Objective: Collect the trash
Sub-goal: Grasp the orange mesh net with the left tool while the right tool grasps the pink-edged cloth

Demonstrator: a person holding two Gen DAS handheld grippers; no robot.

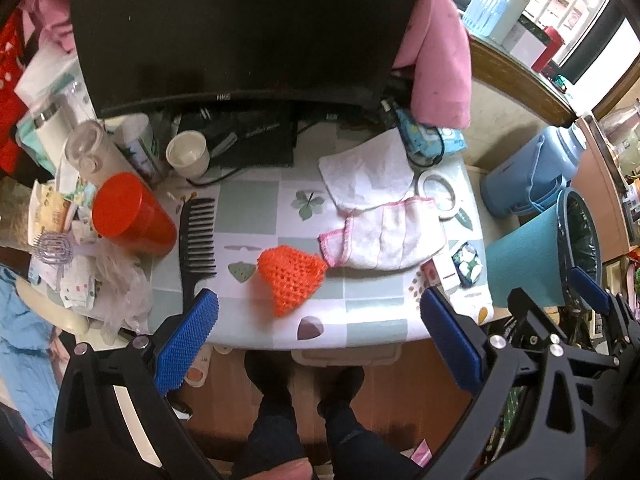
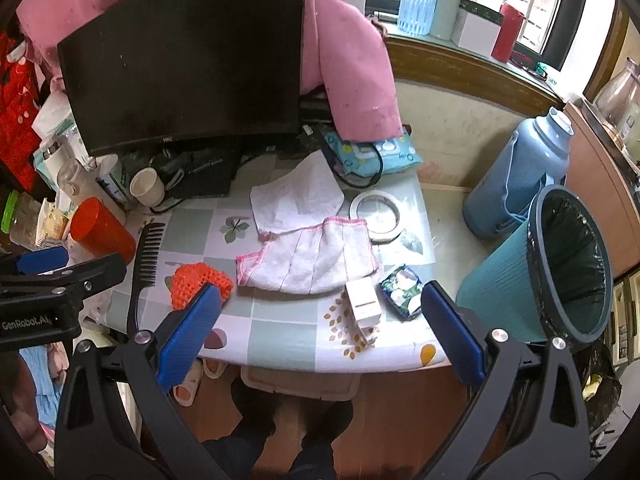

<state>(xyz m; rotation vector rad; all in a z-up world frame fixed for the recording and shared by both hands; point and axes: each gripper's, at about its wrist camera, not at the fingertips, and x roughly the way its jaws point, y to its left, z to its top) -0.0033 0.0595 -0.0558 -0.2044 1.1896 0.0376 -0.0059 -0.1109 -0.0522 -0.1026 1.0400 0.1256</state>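
The left gripper point(image 1: 320, 336) hangs over the table's point(image 2: 288, 328) near edge, tongs wide apart and empty. The small white box point(image 2: 362, 300) and shiny wrapper point(image 2: 400, 288) lie near that edge. They look light and crushable; pinch the sides. The right gripper point(image 2: 320, 332) hovers above them, also apart. The bin point(image 2: 496, 280) stands just right.

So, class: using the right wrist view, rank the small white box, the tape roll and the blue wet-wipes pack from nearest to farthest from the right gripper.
1. Small white box, between the right gripper fingers, at the table's near edge.
2. Tape roll, mid-table, right side.
3. Blue wet-wipes pack, at the back, under the pink cloth.
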